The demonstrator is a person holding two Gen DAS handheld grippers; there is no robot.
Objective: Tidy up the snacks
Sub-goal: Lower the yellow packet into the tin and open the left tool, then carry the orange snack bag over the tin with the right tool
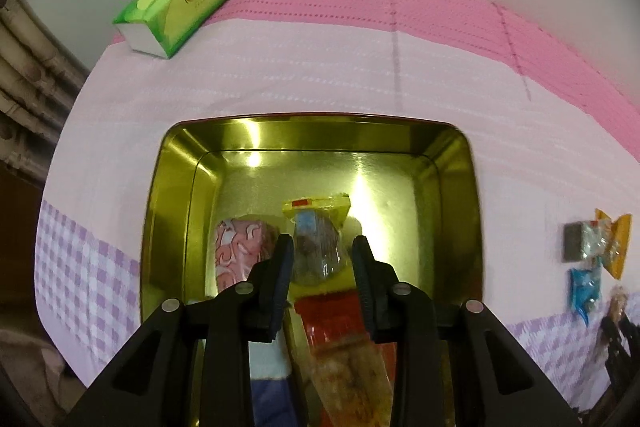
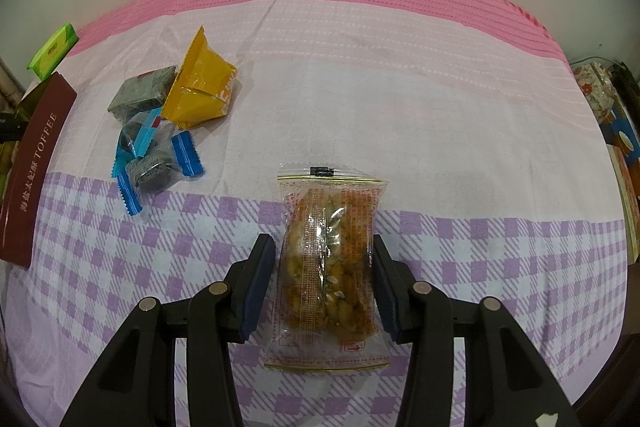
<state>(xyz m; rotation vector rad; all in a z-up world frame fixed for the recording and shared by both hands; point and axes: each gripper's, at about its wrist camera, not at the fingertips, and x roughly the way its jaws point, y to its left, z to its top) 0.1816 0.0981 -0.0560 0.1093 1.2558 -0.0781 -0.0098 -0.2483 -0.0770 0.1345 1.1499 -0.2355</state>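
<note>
**Still two claws busy, one snack at risk**

Right now the left claw [image 1: 322, 259] hangs over the gold tin [image 1: 180, 187], its jaws slightly spread around a yellow-topped snack [image 1: 318, 247] without clearly pinching it. The right claw [image 2: 324, 279] pinches a clear peanut-brittle packet [image 2: 330, 263] above the table [image 2: 480, 247]. Its slippery wrapper could slide free on the way to the tin.

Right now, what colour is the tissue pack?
Green and yellow tissue pack, clearest in the left wrist view.
</note>
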